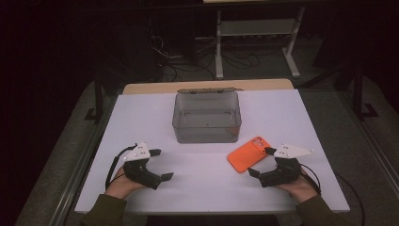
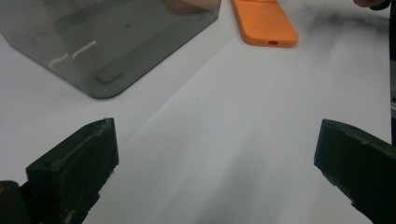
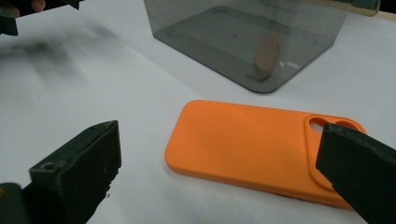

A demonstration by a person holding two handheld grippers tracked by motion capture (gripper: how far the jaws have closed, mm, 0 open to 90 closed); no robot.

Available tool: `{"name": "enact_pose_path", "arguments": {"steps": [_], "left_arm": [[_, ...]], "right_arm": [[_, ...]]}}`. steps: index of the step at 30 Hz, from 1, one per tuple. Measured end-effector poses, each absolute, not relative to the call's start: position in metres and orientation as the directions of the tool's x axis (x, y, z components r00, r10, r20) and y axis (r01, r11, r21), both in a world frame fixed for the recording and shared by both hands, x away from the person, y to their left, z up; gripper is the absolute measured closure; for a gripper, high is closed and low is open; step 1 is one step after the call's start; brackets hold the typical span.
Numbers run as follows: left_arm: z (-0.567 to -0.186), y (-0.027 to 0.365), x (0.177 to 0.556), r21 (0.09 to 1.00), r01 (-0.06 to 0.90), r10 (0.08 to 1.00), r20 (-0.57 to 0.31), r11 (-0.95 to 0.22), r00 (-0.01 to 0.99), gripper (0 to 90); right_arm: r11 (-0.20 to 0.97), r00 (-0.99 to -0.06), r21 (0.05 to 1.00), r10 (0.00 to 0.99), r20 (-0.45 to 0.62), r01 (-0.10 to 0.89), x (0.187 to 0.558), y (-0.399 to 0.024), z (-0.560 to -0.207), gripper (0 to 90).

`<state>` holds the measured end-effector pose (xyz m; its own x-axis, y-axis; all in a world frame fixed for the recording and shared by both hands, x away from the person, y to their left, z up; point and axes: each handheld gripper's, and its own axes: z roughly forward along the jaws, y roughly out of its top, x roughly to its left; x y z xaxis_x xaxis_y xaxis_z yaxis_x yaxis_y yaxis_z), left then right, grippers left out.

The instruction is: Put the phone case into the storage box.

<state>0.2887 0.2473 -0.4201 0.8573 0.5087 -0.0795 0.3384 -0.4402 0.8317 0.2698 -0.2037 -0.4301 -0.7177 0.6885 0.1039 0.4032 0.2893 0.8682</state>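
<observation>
Both black jaws of my right gripper (image 3: pixel 219 163) are rising from the bottom of the right gripper view, spread wide, with nothing between them. Just past them, the orange phone case (image 3: pixel 252 149) is lying flat on the white table (image 3: pixel 84 79), its back facing up. One jaw is already sitting in front of the camera-hole end, at the right of that frame.

In the high view, the case (image 1: pixel 248 154) is resting right of middle, just in front of the see-through grey box (image 1: pixel 207 117), near it but not touching. My right gripper (image 1: pixel 262 162) is waiting at its lower right edge.

My left gripper (image 1: pixel 157 165) is sitting at the lower left, jaws spread too, holding nothing, well apart from the case.

I think I am lining up to pick up the case. It is thin and flat, so I should be tipping the jaws low, sliding one under a long edge, and pinching across the narrow way. I should be closing slowly, so it is not skidding away toward the box.
</observation>
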Motion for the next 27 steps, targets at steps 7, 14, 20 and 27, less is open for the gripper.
{"name": "enact_pose_path", "arguments": {"steps": [7,14,20,27], "left_arm": [[-0.4201,0.2469,0.2894,0.830,0.340,0.509,-0.080,-0.443,0.857,0.0],[-0.4204,0.2479,0.2903,0.829,0.345,0.517,-0.081,-0.439,0.852,0.0],[-0.4204,0.2479,0.2903,0.830,0.343,0.513,-0.081,-0.439,0.854,0.0],[-0.4205,0.2466,0.2897,0.825,0.346,0.511,-0.082,-0.446,0.856,0.0]], "right_arm": [[0.301,-0.718,0.863,0.689,0.099,0.407,0.2699,-0.2035,-0.4307,0.0],[0.305,-0.722,0.862,0.685,0.096,0.404,0.2703,-0.2033,-0.4301,0.0],[0.306,-0.720,0.859,0.687,0.098,0.409,0.2705,-0.2023,-0.4291,0.0],[0.333,-0.726,0.845,0.682,0.092,0.420,0.2728,-0.1990,-0.4270,0.0]]}}
